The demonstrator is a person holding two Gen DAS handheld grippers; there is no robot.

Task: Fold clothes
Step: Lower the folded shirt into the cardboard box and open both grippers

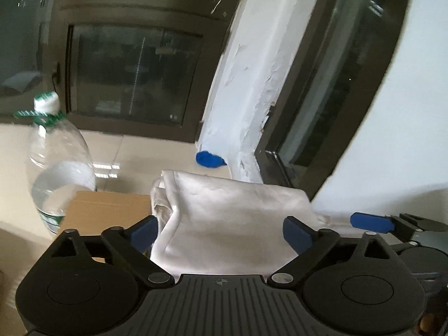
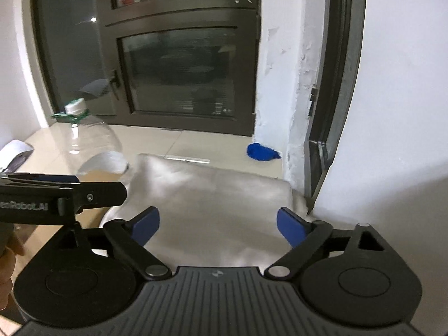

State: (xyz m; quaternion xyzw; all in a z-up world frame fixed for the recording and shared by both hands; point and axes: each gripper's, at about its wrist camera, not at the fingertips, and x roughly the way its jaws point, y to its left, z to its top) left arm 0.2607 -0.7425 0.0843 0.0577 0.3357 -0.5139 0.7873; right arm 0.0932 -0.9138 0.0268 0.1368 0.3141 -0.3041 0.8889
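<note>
A folded white cloth lies just ahead of my left gripper, on a brown cardboard box. The left gripper is open, its blue pads spread to either side of the cloth. In the right wrist view the same cloth lies in front of my right gripper, which is also open with its blue pads wide apart. The left gripper's side shows at the left of the right wrist view. A finger of the right gripper shows at the right of the left wrist view.
A clear plastic water bottle with a white cap stands left of the cloth, also in the right wrist view. A blue rag lies on the tiled floor by a white pillar. Dark-framed glass doors stand behind.
</note>
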